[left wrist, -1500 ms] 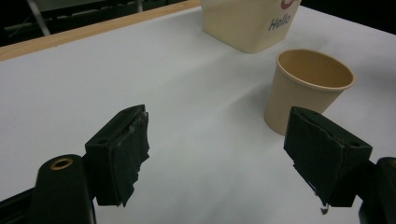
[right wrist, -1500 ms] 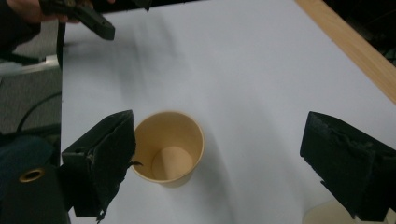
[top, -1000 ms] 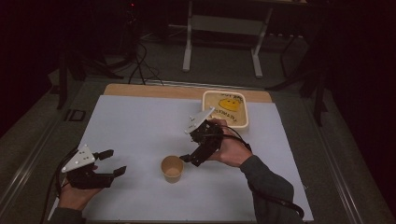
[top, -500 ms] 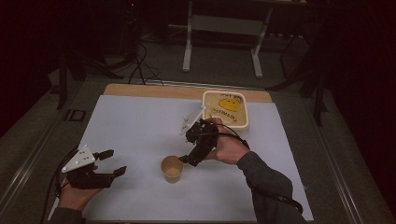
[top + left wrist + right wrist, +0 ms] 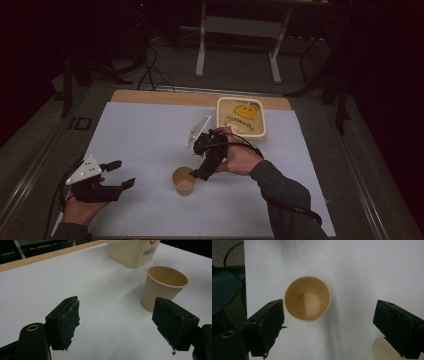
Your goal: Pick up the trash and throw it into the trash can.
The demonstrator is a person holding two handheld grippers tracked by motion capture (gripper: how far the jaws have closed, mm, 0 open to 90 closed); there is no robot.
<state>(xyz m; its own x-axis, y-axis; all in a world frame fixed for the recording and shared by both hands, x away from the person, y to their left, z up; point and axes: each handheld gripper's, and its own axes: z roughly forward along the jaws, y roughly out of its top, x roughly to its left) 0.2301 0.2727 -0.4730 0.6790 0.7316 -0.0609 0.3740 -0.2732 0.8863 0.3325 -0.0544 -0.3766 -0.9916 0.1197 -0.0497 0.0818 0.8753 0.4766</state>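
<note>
An empty tan paper cup (image 5: 184, 181) stands upright on the white table cover (image 5: 150, 130), near the front middle. My right gripper (image 5: 199, 171) hangs over the cup's right rim, tilted downward, jaws open. Its own view looks straight down into the cup (image 5: 307, 298), which sits nearer the left jaw, and the right gripper (image 5: 332, 325) holds nothing. My left gripper (image 5: 123, 173) rests low at the front left, open and empty. In the left gripper view the cup (image 5: 163, 287) stands beyond the right jaw of the left gripper (image 5: 120, 325).
A cream lidded tub (image 5: 241, 118) with a yellow print stands at the back right, also seen behind the cup as the tub (image 5: 132, 251). A wooden strip (image 5: 165, 96) edges the table's far side. A dark floor and a metal frame lie beyond.
My right gripper has moved from beside the tub leftward and down, ending over the cup. The left gripper and the cup have stayed in place.
</note>
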